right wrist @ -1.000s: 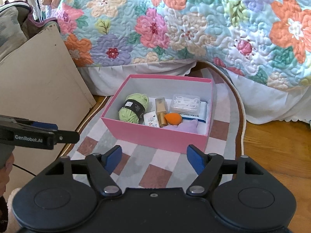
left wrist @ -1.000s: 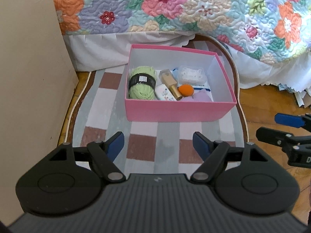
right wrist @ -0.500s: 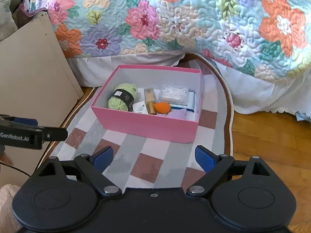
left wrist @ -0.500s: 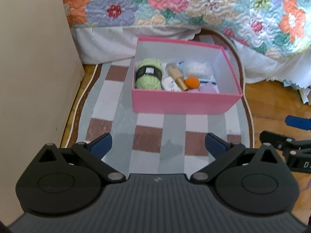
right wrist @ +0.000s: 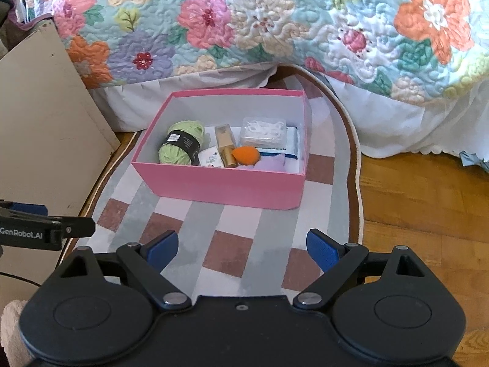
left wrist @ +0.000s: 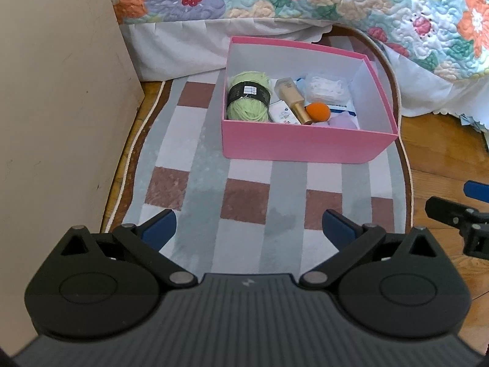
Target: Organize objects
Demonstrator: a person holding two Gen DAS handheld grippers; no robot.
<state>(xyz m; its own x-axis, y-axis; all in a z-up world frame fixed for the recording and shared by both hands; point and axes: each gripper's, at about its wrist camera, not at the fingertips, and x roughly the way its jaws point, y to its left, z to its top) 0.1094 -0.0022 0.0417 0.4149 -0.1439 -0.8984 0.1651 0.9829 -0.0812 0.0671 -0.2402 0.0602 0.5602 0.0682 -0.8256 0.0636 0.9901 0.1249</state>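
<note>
Both grippers hung apart-jawed over the rug, nothing between them.

The left gripper (left wrist: 249,225) and right gripper (right wrist: 242,247) had just been opening; the pink box (right wrist: 226,186) sat ahead on the checked rug (right wrist: 244,235), holding green yarn (right wrist: 180,145), a gold bottle (right wrist: 225,145) and an orange sponge (right wrist: 245,155).
</note>
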